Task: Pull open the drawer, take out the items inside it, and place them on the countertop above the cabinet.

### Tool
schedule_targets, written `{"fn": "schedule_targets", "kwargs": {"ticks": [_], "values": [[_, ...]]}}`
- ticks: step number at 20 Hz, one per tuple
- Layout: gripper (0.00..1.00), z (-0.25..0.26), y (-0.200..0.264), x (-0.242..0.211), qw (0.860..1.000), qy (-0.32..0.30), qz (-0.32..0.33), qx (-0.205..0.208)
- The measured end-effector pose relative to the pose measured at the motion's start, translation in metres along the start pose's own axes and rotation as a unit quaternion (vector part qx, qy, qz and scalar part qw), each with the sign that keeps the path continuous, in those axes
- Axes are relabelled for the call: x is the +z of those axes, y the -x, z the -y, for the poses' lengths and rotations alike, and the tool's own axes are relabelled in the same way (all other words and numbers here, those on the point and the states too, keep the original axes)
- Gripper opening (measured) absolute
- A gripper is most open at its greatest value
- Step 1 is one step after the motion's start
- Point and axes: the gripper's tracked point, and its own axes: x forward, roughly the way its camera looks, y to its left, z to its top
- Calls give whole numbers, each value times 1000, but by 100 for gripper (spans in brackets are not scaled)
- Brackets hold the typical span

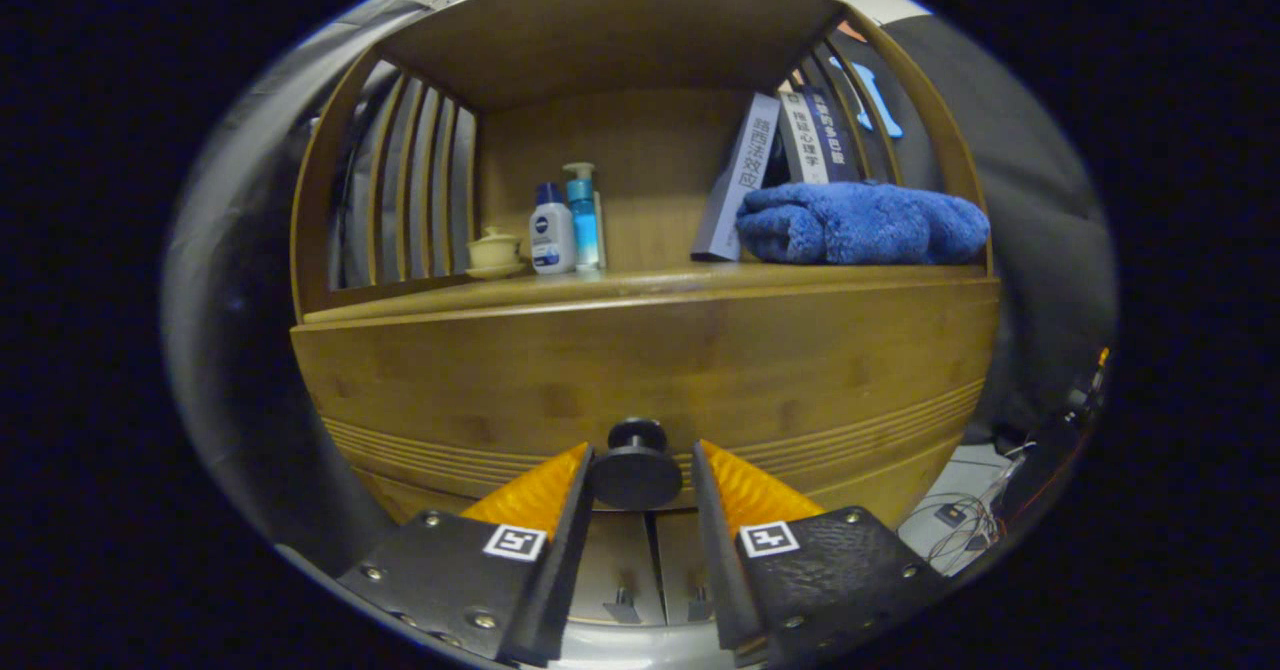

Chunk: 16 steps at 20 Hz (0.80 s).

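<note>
A wooden cabinet's drawer front (560,380) fills the space just ahead of me and sits flush with the cabinet. Its dark round knob (636,472) lies between the fingers of my gripper (640,448). The left finger (545,495) rests against the knob's side, while a thin gap separates the right finger (745,490) from it. The jaws stand open around the knob. Above the drawer runs the wooden countertop (610,285). What the drawer holds is hidden.
On the countertop stand a small lidded cup (495,250), two bottles (565,225), leaning books (790,150) and a folded blue towel (865,222). Slatted sides and a wooden top enclose that shelf. Two cabinet doors with small handles (622,605) sit below the drawer. Cables (960,525) lie on the floor.
</note>
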Motion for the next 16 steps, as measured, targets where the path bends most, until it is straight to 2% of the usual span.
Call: {"fn": "schedule_targets", "kwargs": {"ticks": [1,2,3,4,8,12,16], "values": [[61,-6,5,7,1000,-8,12,16],[63,-4,-2,1,1000,-7,17,8],[42,-8,-18,5,1000,-5,26,7],[42,-4,-2,8,1000,-5,31,5],[42,-6,2,5,1000,19,22,2],[25,-5,12,4,999,23,26,2],[25,0,41,0,999,46,28,2]]}}
